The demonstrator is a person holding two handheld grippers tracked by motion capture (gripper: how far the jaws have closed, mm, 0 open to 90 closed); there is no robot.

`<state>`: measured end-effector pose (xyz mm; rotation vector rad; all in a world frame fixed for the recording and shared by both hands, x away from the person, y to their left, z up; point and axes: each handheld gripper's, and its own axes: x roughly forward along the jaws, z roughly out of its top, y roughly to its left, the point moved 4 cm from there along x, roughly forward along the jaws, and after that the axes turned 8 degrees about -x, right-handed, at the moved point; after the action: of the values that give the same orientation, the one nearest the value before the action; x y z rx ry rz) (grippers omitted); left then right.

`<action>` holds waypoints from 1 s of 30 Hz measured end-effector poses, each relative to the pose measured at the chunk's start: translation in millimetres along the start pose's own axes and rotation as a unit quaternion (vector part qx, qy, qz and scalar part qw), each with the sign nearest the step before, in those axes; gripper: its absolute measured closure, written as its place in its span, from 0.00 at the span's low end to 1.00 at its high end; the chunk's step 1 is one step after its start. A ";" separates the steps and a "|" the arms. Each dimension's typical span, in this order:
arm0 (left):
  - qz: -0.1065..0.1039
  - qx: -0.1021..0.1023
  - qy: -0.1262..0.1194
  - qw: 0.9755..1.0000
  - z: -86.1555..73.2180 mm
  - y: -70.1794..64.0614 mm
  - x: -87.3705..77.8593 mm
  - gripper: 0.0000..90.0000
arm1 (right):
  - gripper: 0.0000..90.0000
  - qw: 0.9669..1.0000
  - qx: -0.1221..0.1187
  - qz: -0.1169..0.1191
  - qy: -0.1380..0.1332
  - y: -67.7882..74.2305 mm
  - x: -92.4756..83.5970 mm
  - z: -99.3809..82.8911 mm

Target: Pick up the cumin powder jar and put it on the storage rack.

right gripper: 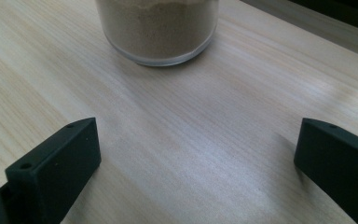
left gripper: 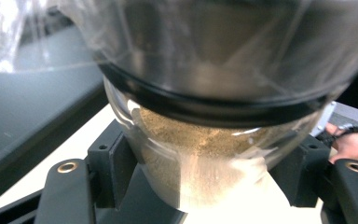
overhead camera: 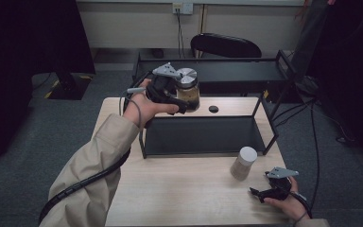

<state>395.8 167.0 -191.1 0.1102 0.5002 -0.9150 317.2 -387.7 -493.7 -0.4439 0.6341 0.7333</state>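
A glass jar (overhead camera: pixel 188 90) with a silver lid and brown powder inside hangs above the back left of the black wire shelf (overhead camera: pixel 207 136). My left gripper (overhead camera: pixel 182 100) is shut on this jar; up close the jar (left gripper: pixel 205 154) sits between both black jaws. A second, smaller jar (overhead camera: pixel 243 162) with a white lid and tan powder stands upright on the wooden table (overhead camera: pixel 179 189), in front of the shelf. My right gripper (overhead camera: pixel 257 193) rests low near the table's front right, open, jaws wide apart, pointing at that small jar (right gripper: pixel 157 29) a short way ahead.
The shelf's frame posts rise at its right end (overhead camera: pixel 263 101). A small black round spot (overhead camera: pixel 213 109) marks the table behind the shelf. A long black tray-like bench (overhead camera: pixel 217 71) and a dark chair (overhead camera: pixel 226 46) stand beyond the table. Cables (overhead camera: pixel 312 142) trail on the floor at right.
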 end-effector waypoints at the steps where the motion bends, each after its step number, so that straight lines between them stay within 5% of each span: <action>1: 0.003 -0.001 -0.001 1.000 4.0 0.9 -1.3 0.34 | 0.00 1.000 0.000 0.000 0.000 0.0 0.0 0.0; 15: 0.055 -0.019 0.007 0.998 34.0 14.0 -8.2 0.34 | 0.00 1.000 -0.001 0.000 0.001 -0.1 -0.4 0.1; 30: 0.121 -0.057 0.000 0.991 50.5 32.9 0.8 0.34 | 0.00 1.000 -0.001 0.000 0.001 0.0 -0.4 0.0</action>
<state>440.5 171.5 -150.9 0.0660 0.5251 -0.6478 317.0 -387.9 -493.5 -0.4457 0.6349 0.7344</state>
